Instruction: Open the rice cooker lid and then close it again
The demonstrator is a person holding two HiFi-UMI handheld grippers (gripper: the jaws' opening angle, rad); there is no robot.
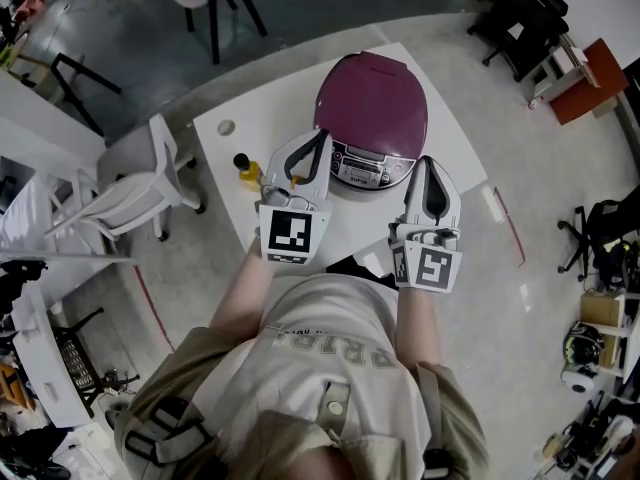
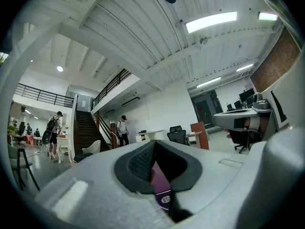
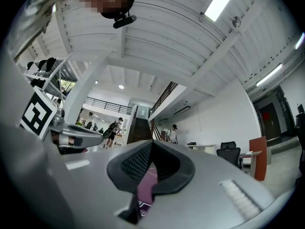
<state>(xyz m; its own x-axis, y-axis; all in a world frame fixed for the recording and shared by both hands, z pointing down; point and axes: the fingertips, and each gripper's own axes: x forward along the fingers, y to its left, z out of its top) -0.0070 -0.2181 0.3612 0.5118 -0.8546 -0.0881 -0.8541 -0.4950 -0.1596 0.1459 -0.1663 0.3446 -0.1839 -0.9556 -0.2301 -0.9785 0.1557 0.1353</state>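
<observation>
Rice cooker [image 1: 370, 133], maroon lid [image 1: 372, 88] down, on white table [image 1: 270, 108], left tool [image 1: 316, 143] and right tool [image 1: 424, 166] closed, empty

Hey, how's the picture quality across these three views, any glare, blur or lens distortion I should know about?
Head view: evenly lit, sharp on the rice cooker, with the room's edges bowed by the wide lens. Left gripper view: heavy fisheye with black corners, the ceiling light strip blown out, the near foreground soft. Right gripper view: same fisheye and dark corners, the foreground likewise soft.
</observation>
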